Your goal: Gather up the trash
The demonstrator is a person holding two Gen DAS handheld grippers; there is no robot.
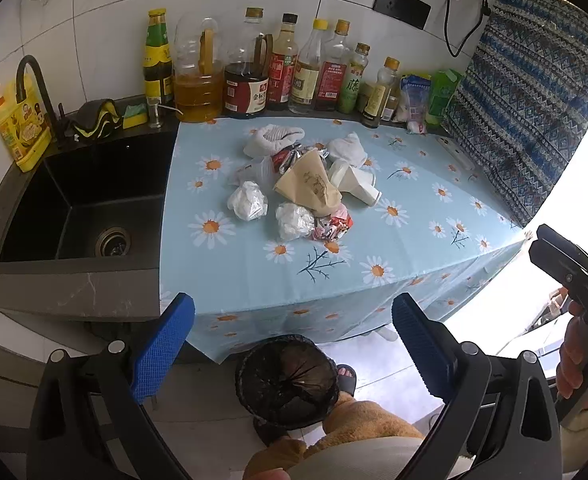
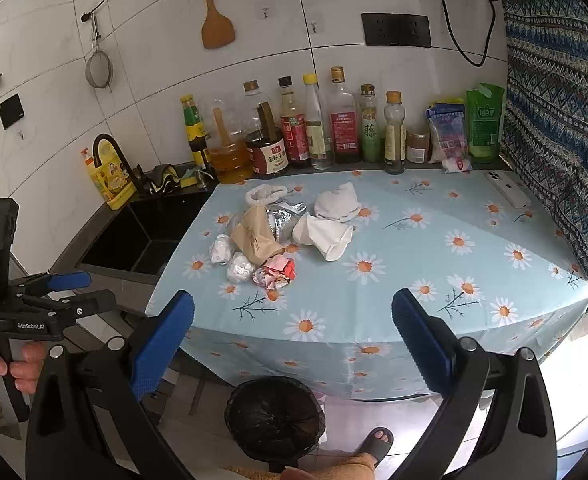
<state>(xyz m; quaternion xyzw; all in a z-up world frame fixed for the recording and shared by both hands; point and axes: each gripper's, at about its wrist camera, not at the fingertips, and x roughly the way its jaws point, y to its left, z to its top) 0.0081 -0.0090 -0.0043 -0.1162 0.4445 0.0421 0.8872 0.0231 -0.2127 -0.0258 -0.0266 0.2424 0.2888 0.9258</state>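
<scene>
A heap of trash lies on the daisy tablecloth: a brown paper bag, white paper cups, crumpled plastic balls, a red-and-white wrapper and white tissue. The same heap shows in the right wrist view, with the paper bag and the cups. A black-lined bin stands on the floor below the table's front edge. My left gripper is open and empty, short of the table. My right gripper is likewise open and empty, held back from the heap.
A black sink with a tap lies left of the cloth. Sauce and oil bottles line the back wall. A white phone rests at the table's far right, by a patterned curtain. The person's sandalled foot is beside the bin.
</scene>
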